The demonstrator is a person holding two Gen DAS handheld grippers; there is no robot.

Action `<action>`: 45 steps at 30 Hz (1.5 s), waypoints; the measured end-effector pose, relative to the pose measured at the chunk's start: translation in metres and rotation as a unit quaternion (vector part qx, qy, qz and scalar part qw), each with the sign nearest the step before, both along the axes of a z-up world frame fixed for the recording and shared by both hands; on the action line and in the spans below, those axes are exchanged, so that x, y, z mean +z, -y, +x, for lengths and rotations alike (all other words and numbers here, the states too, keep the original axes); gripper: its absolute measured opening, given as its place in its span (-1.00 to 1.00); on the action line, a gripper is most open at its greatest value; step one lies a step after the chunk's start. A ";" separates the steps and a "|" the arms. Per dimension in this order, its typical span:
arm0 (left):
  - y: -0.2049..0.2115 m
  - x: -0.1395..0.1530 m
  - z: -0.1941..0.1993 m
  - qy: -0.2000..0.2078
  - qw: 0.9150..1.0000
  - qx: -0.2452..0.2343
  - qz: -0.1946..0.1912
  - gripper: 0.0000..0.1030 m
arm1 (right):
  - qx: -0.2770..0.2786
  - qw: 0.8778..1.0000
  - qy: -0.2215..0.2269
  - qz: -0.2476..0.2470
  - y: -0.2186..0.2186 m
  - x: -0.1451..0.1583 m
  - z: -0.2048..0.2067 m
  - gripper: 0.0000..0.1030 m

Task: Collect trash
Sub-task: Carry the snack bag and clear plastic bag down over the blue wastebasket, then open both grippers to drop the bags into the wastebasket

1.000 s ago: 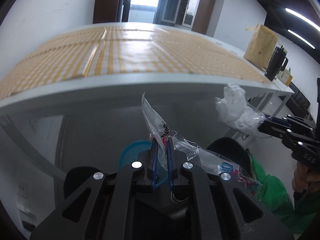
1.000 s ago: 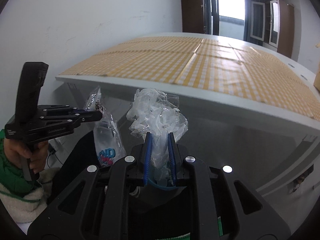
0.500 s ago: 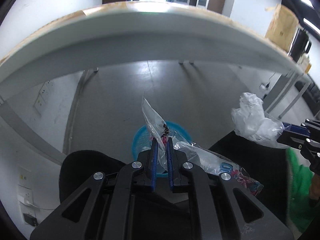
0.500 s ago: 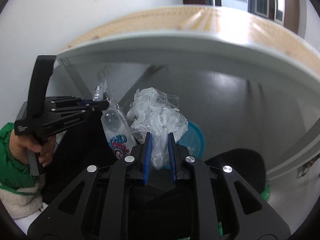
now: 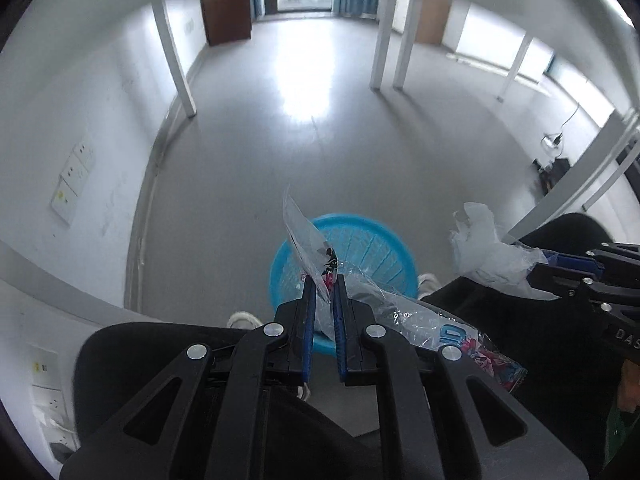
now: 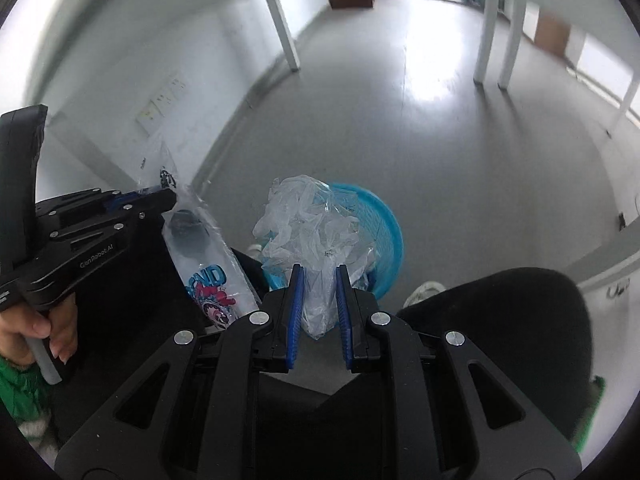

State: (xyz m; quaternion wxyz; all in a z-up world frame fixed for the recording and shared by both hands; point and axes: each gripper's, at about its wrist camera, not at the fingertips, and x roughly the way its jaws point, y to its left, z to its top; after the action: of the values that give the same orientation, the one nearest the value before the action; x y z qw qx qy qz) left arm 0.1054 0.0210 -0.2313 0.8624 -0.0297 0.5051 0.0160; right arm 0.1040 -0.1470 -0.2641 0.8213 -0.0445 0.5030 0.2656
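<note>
Grey floor [image 5: 248,168], blue basket [image 5: 372,248] on it — above the basket, left gripper [image 5: 323,288] pinches a printed clear wrapper [image 5: 420,320]; beside it, right gripper [image 6: 319,280] pinches crumpled clear plastic [image 6: 312,220].

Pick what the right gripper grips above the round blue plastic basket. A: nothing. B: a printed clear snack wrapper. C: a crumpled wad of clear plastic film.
C: the right gripper is shut on the crumpled wad of clear plastic film above the blue basket.
</note>
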 end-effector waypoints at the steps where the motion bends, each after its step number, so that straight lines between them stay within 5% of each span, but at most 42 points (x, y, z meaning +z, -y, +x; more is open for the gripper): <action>1: -0.004 -0.009 0.009 -0.015 1.000 0.008 -0.008 -0.85 | -0.001 1.000 -0.003 -0.003 -0.004 -0.003 0.005 -0.71; 19: -0.006 -0.097 0.097 -0.122 0.991 0.021 0.050 -0.85 | -0.018 0.993 -0.098 -0.063 -0.043 -0.084 0.079 -0.71; 35: -0.022 -0.173 0.156 -0.240 0.968 0.064 0.039 -0.83 | -0.063 0.975 -0.193 -0.091 -0.057 -0.163 0.149 -0.59; 38: -0.028 -0.174 0.160 -0.247 0.966 0.078 0.022 -0.47 | -0.068 0.973 -0.206 -0.080 -0.057 -0.163 0.154 -0.42; 39: -0.033 -0.172 0.160 -0.244 0.966 0.090 0.011 -0.04 | -0.069 0.973 -0.208 -0.077 -0.055 -0.163 0.154 -0.38; 40: -0.039 -0.168 0.161 -0.236 0.966 0.105 -0.001 0.09 | -0.071 0.973 -0.207 -0.075 -0.054 -0.162 0.155 -0.30; 45: -0.049 -0.163 0.157 -0.225 0.965 0.129 -0.040 0.05 | -0.070 0.974 -0.202 -0.071 -0.054 -0.160 0.153 -0.12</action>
State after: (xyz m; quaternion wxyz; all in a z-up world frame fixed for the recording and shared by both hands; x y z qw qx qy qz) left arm 0.2626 0.0699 -0.3942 0.7151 -0.1250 0.6784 0.1136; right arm 0.2568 -0.0933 -0.4239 0.7143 -0.0127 0.6777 0.1743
